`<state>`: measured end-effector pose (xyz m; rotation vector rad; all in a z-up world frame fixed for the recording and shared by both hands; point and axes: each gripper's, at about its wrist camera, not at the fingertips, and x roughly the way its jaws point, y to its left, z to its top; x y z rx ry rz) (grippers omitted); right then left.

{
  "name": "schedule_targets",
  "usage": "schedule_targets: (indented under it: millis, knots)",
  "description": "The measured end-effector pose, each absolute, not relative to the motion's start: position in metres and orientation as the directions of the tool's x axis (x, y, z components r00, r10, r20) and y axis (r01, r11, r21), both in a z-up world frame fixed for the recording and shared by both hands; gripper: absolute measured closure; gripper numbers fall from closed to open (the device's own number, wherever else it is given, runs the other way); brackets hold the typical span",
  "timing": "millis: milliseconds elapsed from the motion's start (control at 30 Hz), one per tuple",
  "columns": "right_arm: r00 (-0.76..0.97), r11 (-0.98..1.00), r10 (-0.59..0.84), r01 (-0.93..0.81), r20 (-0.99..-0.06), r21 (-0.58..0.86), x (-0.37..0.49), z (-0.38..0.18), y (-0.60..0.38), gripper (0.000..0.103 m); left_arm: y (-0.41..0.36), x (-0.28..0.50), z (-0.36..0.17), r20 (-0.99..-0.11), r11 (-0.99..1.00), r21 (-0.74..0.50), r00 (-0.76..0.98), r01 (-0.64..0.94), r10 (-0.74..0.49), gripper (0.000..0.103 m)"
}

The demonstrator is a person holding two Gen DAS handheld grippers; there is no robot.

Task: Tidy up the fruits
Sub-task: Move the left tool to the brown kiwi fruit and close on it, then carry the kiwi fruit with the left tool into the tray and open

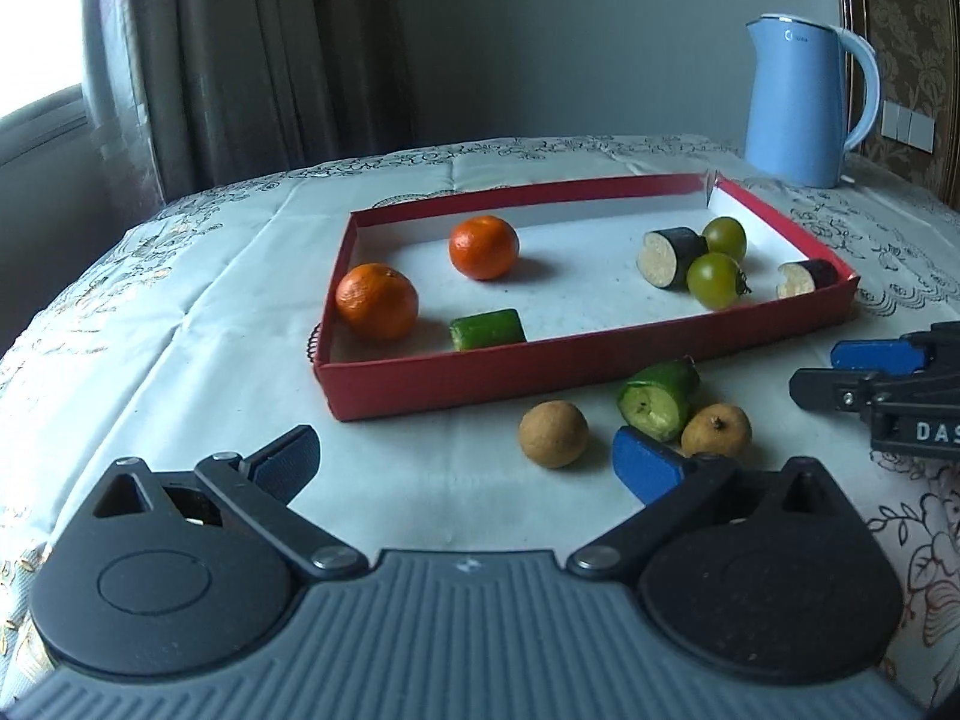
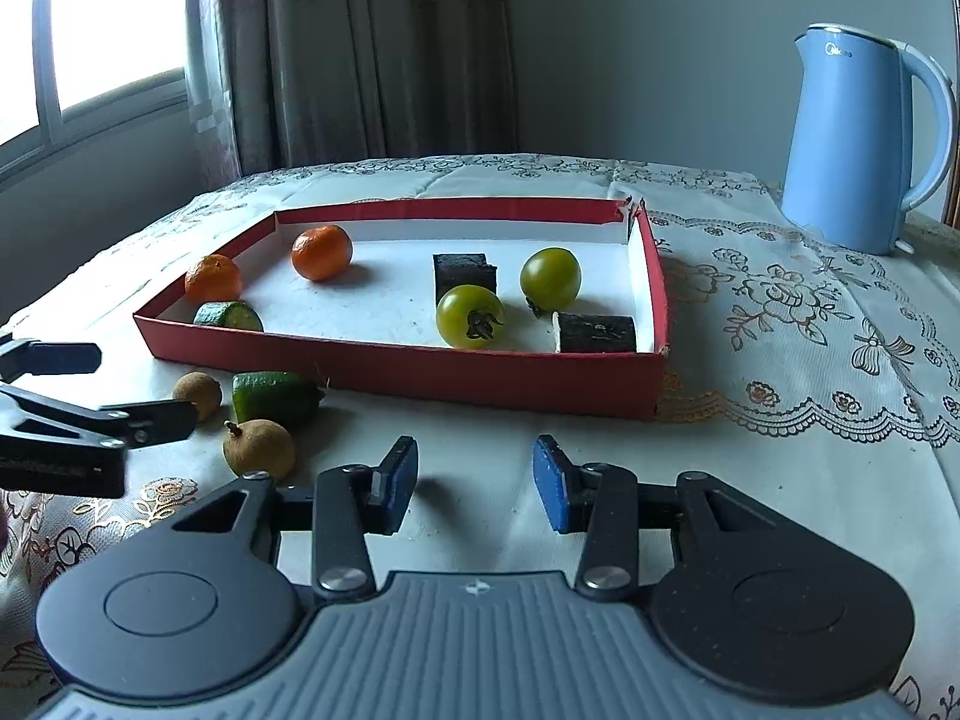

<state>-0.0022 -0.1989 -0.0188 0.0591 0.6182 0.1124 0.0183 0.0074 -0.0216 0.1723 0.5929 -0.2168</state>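
A red tray [image 1: 540, 366] [image 2: 420, 369] holds two oranges [image 1: 377, 301] [image 1: 483, 247], a cucumber piece [image 1: 487, 329], two green tomatoes [image 2: 469, 317] [image 2: 550, 278] and two dark eggplant pieces [image 2: 465, 273] [image 2: 597, 333]. On the cloth in front of the tray lie another cucumber piece [image 1: 657, 399] [image 2: 273, 397] and two brown longans [image 1: 552, 433] [image 1: 715, 431]. My left gripper [image 1: 468, 465] [image 2: 147, 387] is open just short of them, with its right pad beside the cucumber. My right gripper [image 2: 474, 483] [image 1: 813, 369] hovers open over bare cloth with nothing between its fingers.
A blue kettle [image 1: 792, 102] [image 2: 852, 144] stands behind the tray at the back right. The table is covered by a white embroidered cloth [image 2: 780, 360]. Curtains and a window are behind the table on the left.
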Motion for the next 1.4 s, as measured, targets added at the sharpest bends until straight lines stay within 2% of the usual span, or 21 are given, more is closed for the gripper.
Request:
schedule_targets:
  millis: [33,67,233,333,400,500,667,833,967,1400]
  knots:
    - [0.809,0.992,0.125,-0.089,-0.575,0.091,-0.002,-0.019,-0.199,0.060,0.007,0.021,-0.023,-0.571,0.964,0.094,0.806,0.249,-0.153,0.006]
    - [0.808,0.991,0.129,-0.091,-0.575,0.094,-0.002,-0.019,-0.199,0.059,0.007,0.023,-0.025,-0.577,0.964,0.089,0.802,0.249,-0.154,0.015]
    - [0.807,0.991,0.135,-0.095,-0.576,0.099,-0.002,-0.019,-0.199,0.057,0.011,0.030,-0.030,-0.590,0.968,0.055,0.790,0.246,-0.167,0.023]
    - [0.806,0.990,0.139,-0.098,-0.576,0.101,-0.001,-0.019,-0.199,0.056,0.008,0.028,-0.029,-0.582,0.961,0.066,0.792,0.270,-0.182,0.039]
    - [0.806,0.990,0.140,-0.099,-0.576,0.102,-0.002,-0.019,-0.199,0.056,0.005,0.027,-0.029,-0.579,0.955,0.070,0.791,0.289,-0.197,0.059]
    - [0.806,0.990,0.139,-0.098,-0.576,0.102,-0.002,-0.019,-0.199,0.055,0.001,0.028,-0.028,-0.586,0.949,0.053,0.779,0.312,-0.223,0.073]
    - [0.806,0.990,0.141,-0.098,-0.575,0.106,-0.002,-0.019,-0.199,0.055,-0.002,0.026,-0.029,-0.579,0.945,0.059,0.782,0.322,-0.231,0.079]
    - [0.806,0.990,0.141,-0.098,-0.575,0.106,-0.002,-0.019,-0.200,0.055,-0.003,0.025,-0.030,-0.574,0.946,0.062,0.787,0.318,-0.227,0.079]
    - [0.804,0.988,0.150,-0.107,-0.576,0.107,-0.001,-0.020,-0.199,0.051,-0.001,0.025,-0.030,-0.575,0.948,0.049,0.785,0.316,-0.232,0.080]
    - [0.805,0.988,0.151,-0.108,-0.574,0.109,-0.001,-0.020,-0.199,0.051,0.006,0.023,-0.010,-0.543,0.948,0.023,0.800,0.319,-0.256,0.080]
